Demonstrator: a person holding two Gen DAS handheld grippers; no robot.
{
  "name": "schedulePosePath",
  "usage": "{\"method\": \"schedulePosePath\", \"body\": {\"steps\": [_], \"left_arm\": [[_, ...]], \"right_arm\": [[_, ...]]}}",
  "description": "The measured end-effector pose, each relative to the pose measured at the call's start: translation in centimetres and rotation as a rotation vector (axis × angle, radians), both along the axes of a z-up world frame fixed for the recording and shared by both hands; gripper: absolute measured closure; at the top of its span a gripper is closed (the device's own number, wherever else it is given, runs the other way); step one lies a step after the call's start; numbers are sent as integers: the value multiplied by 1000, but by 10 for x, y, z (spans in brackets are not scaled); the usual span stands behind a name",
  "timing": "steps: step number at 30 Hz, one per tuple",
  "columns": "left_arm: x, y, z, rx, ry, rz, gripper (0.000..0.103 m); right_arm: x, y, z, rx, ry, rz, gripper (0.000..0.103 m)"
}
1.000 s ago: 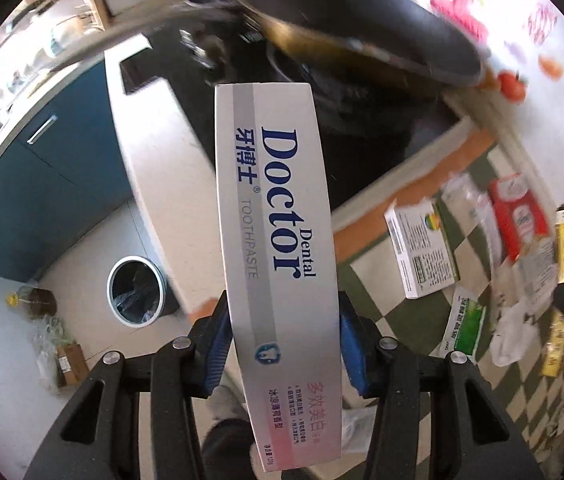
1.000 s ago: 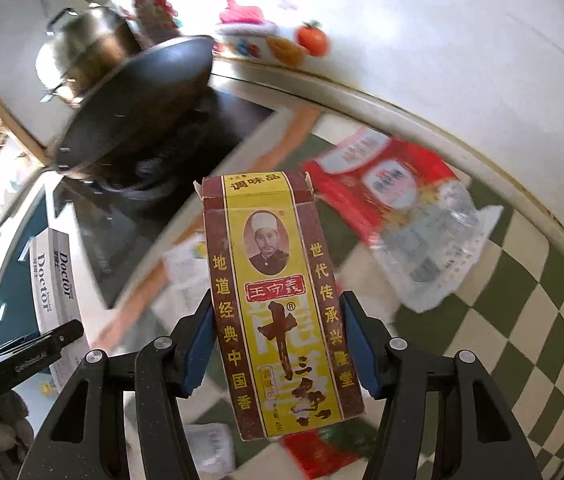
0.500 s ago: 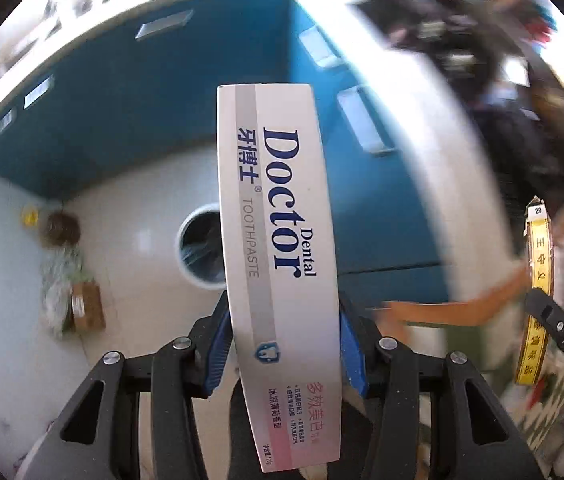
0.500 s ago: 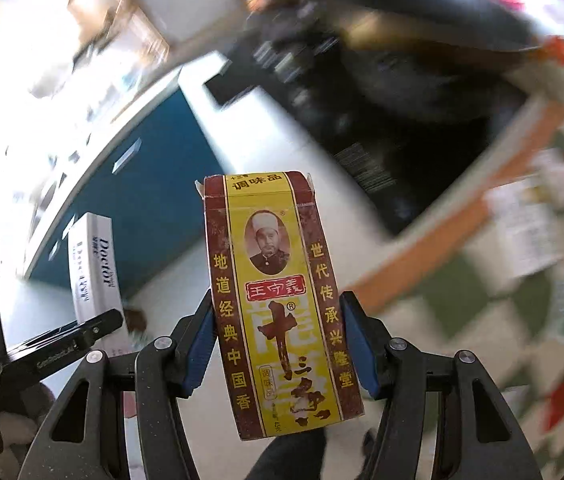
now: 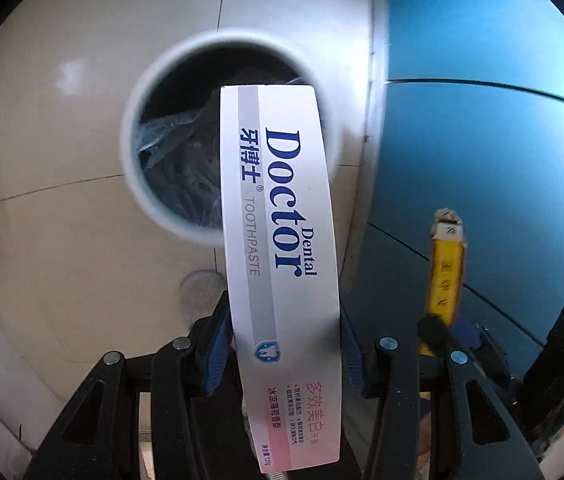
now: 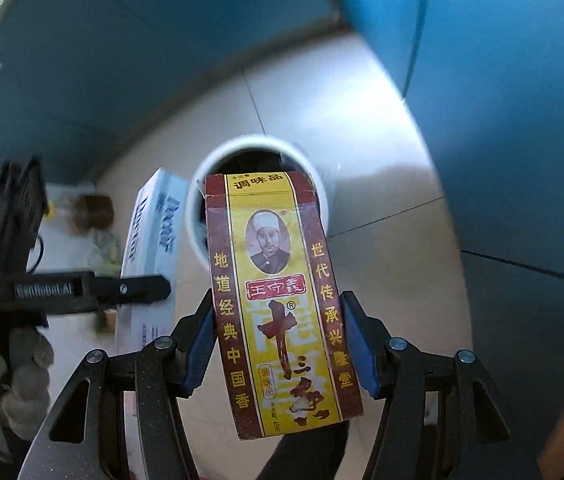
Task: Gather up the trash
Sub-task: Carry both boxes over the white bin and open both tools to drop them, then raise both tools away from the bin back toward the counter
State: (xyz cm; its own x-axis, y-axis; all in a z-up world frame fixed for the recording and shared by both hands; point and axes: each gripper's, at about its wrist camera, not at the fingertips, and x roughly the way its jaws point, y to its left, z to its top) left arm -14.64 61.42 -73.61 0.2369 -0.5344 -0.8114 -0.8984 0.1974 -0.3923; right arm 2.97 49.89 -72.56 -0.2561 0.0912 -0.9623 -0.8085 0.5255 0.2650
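Between the blue pads of the left claw sits a white toothpaste box, pinched low on its sides, its far end over the bin. Just right of it, the right claw pinches a yellow-and-brown spice box the same way, also pointing at the bin's mouth. A dark liner fills the bin, which stands on the pale tiled floor beside blue cabinets.

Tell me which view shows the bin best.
The left wrist view: the bin fills the upper middle, its dark liner visible beside the toothpaste box. In the right wrist view it looks smaller, and the spice box hides most of its opening.
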Motion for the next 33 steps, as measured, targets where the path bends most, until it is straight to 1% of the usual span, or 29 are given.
{"method": "schedulePosePath", "body": {"steps": [2,3,4,5,6,7,8,9,10,11,12,13,14,15,16,17,18,20,21,22,23,25,26,28,30,32,33], "left_arm": [[-1,7,-39,-33,-8,1,57],[-1,10,-57,-45,0,2,57],[-2,13,-71,-51,11,0,56],[-3,15,-84,-58,21,-1,55],[-4,17,-96,-73,29,-1,55],[-7,18,-106,-93,39,3,55],[-10,19,-113,-109,50,13,55],[-15,21,-118,-118,54,25,51],[-18,21,-119,-116,52,40,38],[-19,19,-117,-113,49,52,28],[-24,21,-115,-108,45,63,14],[-28,24,-112,-99,46,71,11],[-34,28,-107,-82,49,74,11],[-39,32,-100,-47,61,73,11],[-29,31,-88,-1,85,69,11],[-34,34,-78,60,118,52,10],[-38,34,-70,116,148,32,10],[-43,33,-51,236,219,-14,10],[-48,35,-42,296,252,-28,10],[-51,35,-34,342,266,-32,10],[-55,36,-28,382,278,-35,10],[-61,36,-15,449,293,-26,10],[-61,29,-15,477,296,-22,10],[-58,27,-12,513,307,-28,10],[-62,22,-4,540,308,-24,10],[-58,17,5,561,309,-19,10],[-59,15,12,572,309,-20,10]], "right_arm": [[1,11,-31,-12,-4,27,42],[3,19,-52,-17,-1,42,42],[5,19,-63,-22,6,47,42],[6,23,-74,-31,9,52,42],[7,29,-91,-47,15,62,42],[10,22,-97,-52,23,69,42],[12,23,-110,-65,32,79,42],[14,28,-122,-81,41,89,42],[10,28,-127,-91,49,97,42],[10,31,-136,-108,58,106,42],[2,31,-139,-120,62,108,41],[0,35,-145,-135,71,114,40],[3,36,-143,-143,79,118,40],[3,37,-146,-150,86,120,40],[4,43,-152,-155,93,121,39],[5,47,-155,-160,94,123,34],[0,48,-148,-162,97,124,20],[-8,50,-135,-166,93,125,5],[-9,53,-133,-169,88,130,5],[-11,55,-129,-172,65,137,5],[-14,54,-121,-170,48,142,4],[-23,53,-108,-166,1,153,0],[-26,53,-104,-168,-33,161,0],[-31,52,-99,-159,-79,173,0],[-34,51,-91,-154,-125,172,0],[-39,50,-82,-138,-168,162,0],[-41,49,-73,-117,-203,159,0]]}}
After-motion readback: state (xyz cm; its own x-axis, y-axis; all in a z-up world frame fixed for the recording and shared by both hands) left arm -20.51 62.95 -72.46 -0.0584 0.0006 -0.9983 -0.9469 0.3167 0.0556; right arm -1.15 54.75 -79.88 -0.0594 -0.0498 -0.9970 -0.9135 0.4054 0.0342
